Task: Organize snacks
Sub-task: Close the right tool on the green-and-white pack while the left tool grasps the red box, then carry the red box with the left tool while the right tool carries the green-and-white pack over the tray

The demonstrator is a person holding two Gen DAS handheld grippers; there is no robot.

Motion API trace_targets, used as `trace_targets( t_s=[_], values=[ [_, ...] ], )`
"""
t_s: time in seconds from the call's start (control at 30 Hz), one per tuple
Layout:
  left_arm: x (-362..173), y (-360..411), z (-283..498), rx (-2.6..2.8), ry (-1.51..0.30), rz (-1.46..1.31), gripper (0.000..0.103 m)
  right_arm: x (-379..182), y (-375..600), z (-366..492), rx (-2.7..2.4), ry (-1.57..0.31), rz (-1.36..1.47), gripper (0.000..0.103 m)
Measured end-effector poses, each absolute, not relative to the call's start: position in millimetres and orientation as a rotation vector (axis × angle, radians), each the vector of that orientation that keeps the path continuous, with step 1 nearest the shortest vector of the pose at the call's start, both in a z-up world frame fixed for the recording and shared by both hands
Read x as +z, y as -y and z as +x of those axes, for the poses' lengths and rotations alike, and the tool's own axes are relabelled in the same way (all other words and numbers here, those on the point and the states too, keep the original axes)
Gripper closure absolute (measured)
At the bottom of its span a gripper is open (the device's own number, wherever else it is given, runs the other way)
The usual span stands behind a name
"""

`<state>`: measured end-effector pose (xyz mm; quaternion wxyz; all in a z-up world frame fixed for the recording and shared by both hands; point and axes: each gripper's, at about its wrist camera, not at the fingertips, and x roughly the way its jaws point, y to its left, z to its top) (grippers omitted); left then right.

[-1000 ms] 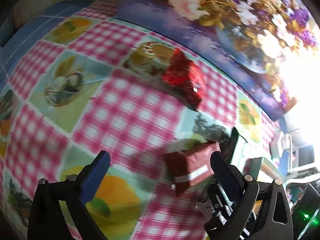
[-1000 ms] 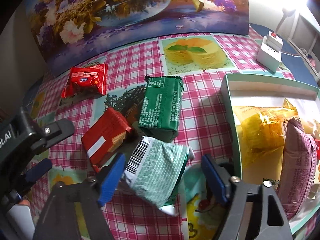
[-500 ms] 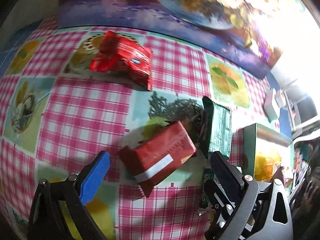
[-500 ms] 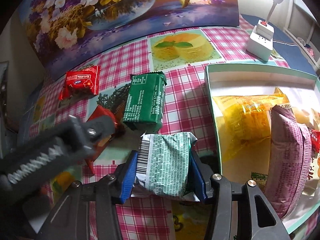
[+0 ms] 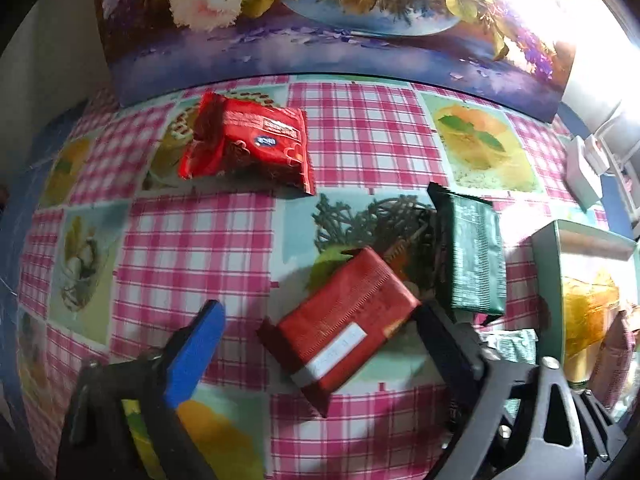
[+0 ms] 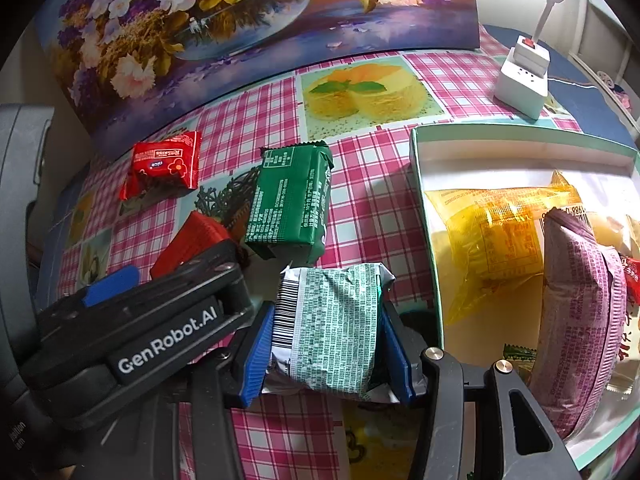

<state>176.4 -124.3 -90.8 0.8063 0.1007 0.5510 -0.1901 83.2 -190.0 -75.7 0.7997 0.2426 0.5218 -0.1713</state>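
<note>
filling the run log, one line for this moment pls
right gripper: shut on pale green foil snack pack | left gripper: closing around red rectangular snack pack, not gripped

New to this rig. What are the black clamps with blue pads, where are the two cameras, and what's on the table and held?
No robot arm here: a person holds a two-finger clamp in each hand, and each clamp carries a fisheye camera looking forward along its fingers.

In the right wrist view, the right gripper is shut on a pale green snack packet, blue pads pressing its sides.

In the left wrist view, the left gripper has just been closing around a dark red packet, which lies between the jaws; the pads do not yet press it.

On the checked tablecloth also lie a bright red packet and a dark green packet. At the right, an open box already holds a yellow packet and a purple packet.
</note>
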Motion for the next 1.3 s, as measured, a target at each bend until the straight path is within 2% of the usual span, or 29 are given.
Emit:
trace_targets(
  t_s=[0.03,0.23,0.3,0.47,0.7,1.0,1.3],
  values=[
    [-91,126,178,-0.416,-1.186,0.2,0.03,-75,190,83,-0.368,-1.121,0.52,0.049],
    [-91,112,178,-0.398,-1.208,0.154,0.054,-73,188,82,-0.361,-1.12,0.529,0.051],
    [-89,107,176,-0.389,-1.215,0.131,0.058,-72,188,81,-0.352,-1.117,0.539,0.051],
    [-79,88,168,-0.384,-1.214,0.089,0.06,-64,187,78,-0.346,-1.093,0.549,0.051],
    [-37,73,151,-0.403,-1.146,0.005,0.06,-37,191,66,-0.347,-1.018,0.568,0.051],
    [12,83,126,-0.461,-1.028,-0.029,0.06,2,209,41,-0.39,-0.912,0.594,0.051],
    [32,112,104,-0.529,-0.998,-0.014,0.06,14,268,1,-0.598,-0.838,0.65,0.051]
  ],
)
